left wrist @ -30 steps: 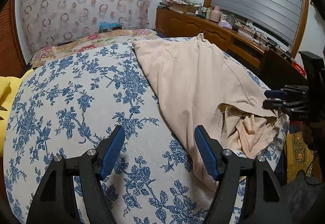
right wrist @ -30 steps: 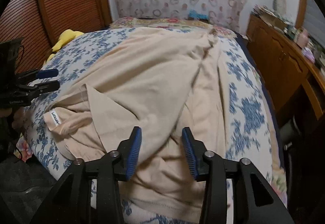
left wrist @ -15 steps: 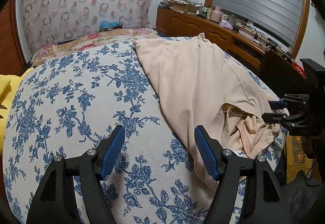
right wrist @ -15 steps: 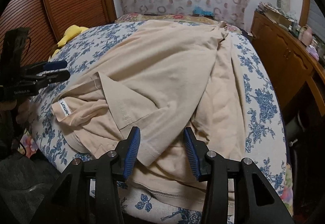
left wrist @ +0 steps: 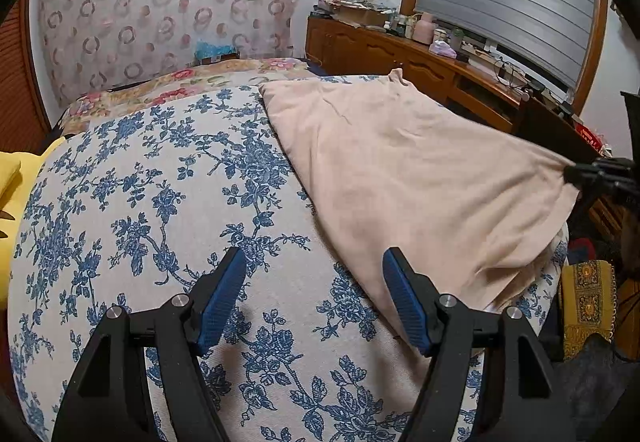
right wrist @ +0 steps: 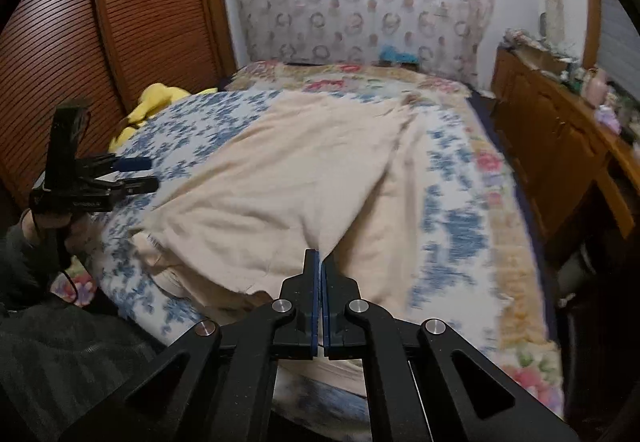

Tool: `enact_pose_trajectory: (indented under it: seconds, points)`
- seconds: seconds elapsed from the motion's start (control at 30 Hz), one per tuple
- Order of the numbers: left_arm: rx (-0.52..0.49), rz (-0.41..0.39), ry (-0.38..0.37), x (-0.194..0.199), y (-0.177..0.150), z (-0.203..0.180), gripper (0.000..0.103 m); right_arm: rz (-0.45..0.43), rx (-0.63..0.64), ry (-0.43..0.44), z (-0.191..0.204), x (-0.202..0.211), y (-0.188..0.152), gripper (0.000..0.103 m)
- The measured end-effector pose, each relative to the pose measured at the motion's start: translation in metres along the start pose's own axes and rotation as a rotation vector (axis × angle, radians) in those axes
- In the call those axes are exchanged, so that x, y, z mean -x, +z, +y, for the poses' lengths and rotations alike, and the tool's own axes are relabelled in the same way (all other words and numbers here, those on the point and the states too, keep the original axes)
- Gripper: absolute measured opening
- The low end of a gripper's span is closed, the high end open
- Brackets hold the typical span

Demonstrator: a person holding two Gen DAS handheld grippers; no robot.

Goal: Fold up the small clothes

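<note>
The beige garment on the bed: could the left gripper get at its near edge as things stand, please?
Probably yes. The left gripper is open and empty over the floral bedspread, and the beige garment has its edge right beside one finger, with nothing between.

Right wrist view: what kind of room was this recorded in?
Most likely a home bedroom. A bed with a blue floral cover fills the view, a wooden dresser cluttered with small items runs along one side, and a slatted wooden wardrobe door stands on the other.

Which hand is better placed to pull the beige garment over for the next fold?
Right: the right gripper is shut on the beige garment, its jaws just closed. The left gripper hangs open over the bedspread.
</note>
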State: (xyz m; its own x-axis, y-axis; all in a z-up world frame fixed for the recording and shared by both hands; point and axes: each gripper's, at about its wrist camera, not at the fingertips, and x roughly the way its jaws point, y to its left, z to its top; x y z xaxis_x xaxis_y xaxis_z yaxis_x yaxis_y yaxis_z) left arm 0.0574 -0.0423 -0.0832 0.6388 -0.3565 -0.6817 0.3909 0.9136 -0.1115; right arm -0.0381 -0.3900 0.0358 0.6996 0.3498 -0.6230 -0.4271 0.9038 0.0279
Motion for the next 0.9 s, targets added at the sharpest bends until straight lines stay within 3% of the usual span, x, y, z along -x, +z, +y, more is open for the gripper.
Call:
enact_pose_trajectory:
  seconds: [0.27, 0.57, 0.83, 0.9]
  points:
    - [-0.012, 0.008, -0.025, -0.002, 0.004, -0.013, 0.072, 0.102, -0.018, -0.072, -0.024, 0.003, -0.026, 0.001]
    - [-0.044, 0.037, -0.050, -0.006, 0.001, -0.031, 0.072, 0.073, -0.032, -0.102, -0.019, -0.012, -0.013, 0.006]
    - [-0.066, 0.070, -0.066, -0.014, -0.004, -0.044, 0.072, 0.102, -0.040, -0.083, -0.017, -0.040, -0.017, 0.038]
    - [-0.073, 0.079, -0.069, -0.015, -0.006, -0.047, 0.072, 0.106, -0.038, -0.079, -0.016, -0.044, -0.018, 0.040]
